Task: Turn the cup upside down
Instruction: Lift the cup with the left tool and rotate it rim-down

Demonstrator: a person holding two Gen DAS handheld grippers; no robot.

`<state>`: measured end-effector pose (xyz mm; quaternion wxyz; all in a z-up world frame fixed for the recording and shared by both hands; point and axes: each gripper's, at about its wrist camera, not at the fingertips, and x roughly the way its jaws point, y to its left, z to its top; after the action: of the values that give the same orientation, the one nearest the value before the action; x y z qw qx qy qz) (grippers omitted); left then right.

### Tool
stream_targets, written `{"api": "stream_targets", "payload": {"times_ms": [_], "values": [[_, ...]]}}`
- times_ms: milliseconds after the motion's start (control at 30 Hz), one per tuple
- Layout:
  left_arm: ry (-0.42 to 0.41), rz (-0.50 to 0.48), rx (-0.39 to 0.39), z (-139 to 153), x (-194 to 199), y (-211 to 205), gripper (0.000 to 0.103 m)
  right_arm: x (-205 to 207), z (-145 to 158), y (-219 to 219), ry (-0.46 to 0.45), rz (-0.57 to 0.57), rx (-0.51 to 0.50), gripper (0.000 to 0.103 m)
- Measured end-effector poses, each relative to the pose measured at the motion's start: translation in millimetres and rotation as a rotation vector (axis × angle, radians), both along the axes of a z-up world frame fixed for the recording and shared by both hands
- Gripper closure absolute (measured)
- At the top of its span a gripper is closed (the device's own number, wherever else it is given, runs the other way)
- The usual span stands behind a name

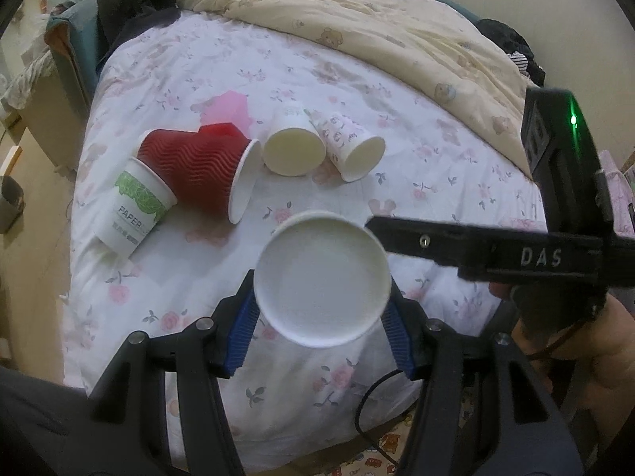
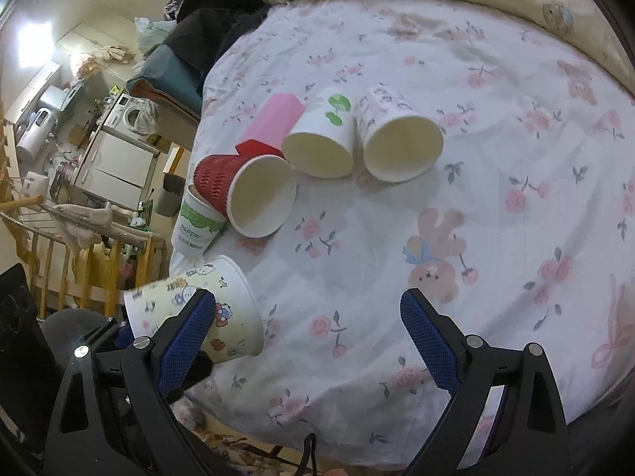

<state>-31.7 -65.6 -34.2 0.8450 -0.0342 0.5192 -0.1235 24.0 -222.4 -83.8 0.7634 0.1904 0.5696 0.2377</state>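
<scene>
My left gripper (image 1: 321,309) is shut on a paper cup (image 1: 321,277), holding it above the bed with its open mouth facing the camera. The same cup shows in the right wrist view (image 2: 198,309) as a cartoon-printed cup lying on its side in the air at lower left, partly behind my right gripper's left finger. My right gripper (image 2: 307,309) is open and empty above the floral sheet. Its black body also shows in the left wrist view (image 1: 496,246), just right of the held cup.
Several cups lie on their sides on the floral bed sheet (image 1: 198,79): a red ribbed cup (image 1: 198,166), a green-banded white cup (image 1: 135,206), a plain cup (image 1: 293,146), a printed cup (image 1: 353,146). A pink box (image 1: 230,111) lies behind them. A cream quilt (image 1: 397,31) covers the far side.
</scene>
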Motion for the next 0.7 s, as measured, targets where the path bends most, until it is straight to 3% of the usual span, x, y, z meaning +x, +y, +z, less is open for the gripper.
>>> {"api": "stream_targets", "payload": {"times_ms": [200,400,533,700], "values": [[-0.007,0.022,0.01,4.0,6.9,6.2,0.05,-1.4,2.9,-2.8,-0.008,-0.006,-0.001,0.006],[0.028,0.071,0.026,3.8,35.5,5.5,0.05,-4.2,30.7,-47.9,-0.12,-0.179,0.032,0.006],[0.06,0.101,0.029,-8.4,55.1,-8.7,0.05,-9.4,35.7,-74.0,-0.133,-0.253,0.024,0.006],[0.073,0.119,0.104,-33.0,72.3,-32.4,0.05,-14.9,37.3,-97.2,-0.124,-0.318,0.042,0.006]]}}
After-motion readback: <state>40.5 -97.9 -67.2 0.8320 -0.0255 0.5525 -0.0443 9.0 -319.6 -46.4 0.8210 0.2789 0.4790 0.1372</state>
